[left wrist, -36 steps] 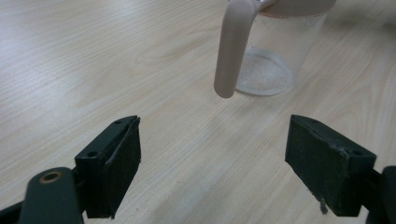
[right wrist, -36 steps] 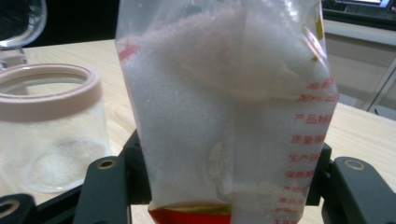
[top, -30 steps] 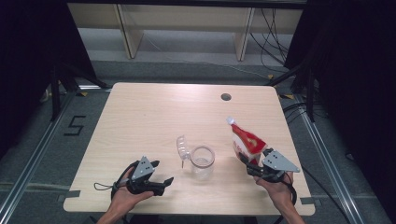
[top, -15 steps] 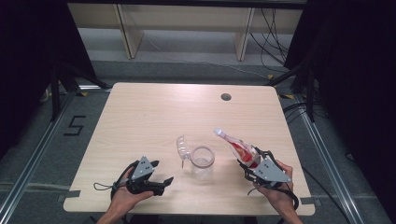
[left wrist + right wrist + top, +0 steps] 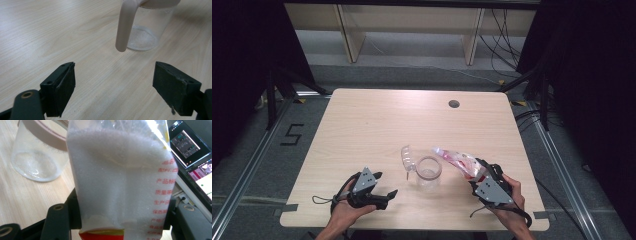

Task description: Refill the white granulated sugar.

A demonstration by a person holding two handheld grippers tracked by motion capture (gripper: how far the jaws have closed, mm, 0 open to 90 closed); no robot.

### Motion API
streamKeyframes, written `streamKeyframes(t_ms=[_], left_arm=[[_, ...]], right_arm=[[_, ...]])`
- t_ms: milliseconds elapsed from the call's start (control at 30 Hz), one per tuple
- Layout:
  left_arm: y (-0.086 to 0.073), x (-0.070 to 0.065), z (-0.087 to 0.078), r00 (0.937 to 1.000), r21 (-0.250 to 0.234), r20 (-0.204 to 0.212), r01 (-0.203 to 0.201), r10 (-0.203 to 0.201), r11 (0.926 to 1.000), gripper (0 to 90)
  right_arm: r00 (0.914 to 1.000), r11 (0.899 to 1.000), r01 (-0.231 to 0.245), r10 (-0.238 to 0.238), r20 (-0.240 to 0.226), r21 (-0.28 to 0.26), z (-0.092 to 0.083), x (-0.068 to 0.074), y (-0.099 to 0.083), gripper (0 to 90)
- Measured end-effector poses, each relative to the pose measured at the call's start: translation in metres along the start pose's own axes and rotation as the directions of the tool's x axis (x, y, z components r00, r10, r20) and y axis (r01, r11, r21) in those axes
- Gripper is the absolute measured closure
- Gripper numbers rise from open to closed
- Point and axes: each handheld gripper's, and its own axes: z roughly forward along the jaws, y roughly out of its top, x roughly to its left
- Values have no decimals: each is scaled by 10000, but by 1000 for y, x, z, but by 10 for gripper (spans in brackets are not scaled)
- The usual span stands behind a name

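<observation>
From the high view, a person works at a wooden table (image 5: 377,125) with tongs in each hand. The right tongs (image 5: 477,172) grip a clear bag (image 5: 457,161) of white granules near its red base and tilt it so its mouth leans toward a clear jug (image 5: 428,172) in the middle of the near half of the table. The bag's tip hangs just beside the jug's rim, not yet over it as far as can be told. The left tongs (image 5: 384,187) rest low on the table, well apart from the jug, released and holding nothing.

In the left gripper view, the jaws stand wide over bare wood. The jug (image 5: 147,27) sits ahead with its pale handle (image 5: 125,25) turned toward the camera and a thin layer of granules on its floor.

In the right gripper view, the jaws are clenched on the bag (image 5: 120,177), granules piled inside it, red print down one edge. The jug (image 5: 40,155) stands to the left, beyond the bag.

The step in hand looks like the pour. The next move likely calls for bringing the bag's mouth squarely over the jug and tipping further, perhaps with the left tongs steadying the handle.
</observation>
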Motion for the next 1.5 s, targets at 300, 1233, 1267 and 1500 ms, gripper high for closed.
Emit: streamKeyframes(t_ms=[300, 1233, 1267, 1500], left_arm=[[0, 0, 0, 10000, -9, 9, 4, -4, 10000, 179], [0, 0, 1, 10000, 10, 18, -58, 58, 10000, 177], [0, 0, 1, 10000, 5, 64, -73, 73, 10000, 177], [-1, -1, 2, 9999, 10, 58, 104, -104, 9999, 177]], right_arm=[[9939, 9932, 1092, -1097, 102, 394, 1, 4, 2, 416], [9423, 9400, 3181, -3278, 684, 1231, 2, 15, 6, 423], [9414, 9393, 3201, -3300, 697, 1234, 2, 15, 7, 423], [9206, 9194, 3720, -3830, 760, 1276, 2, 15, 8, 424]])
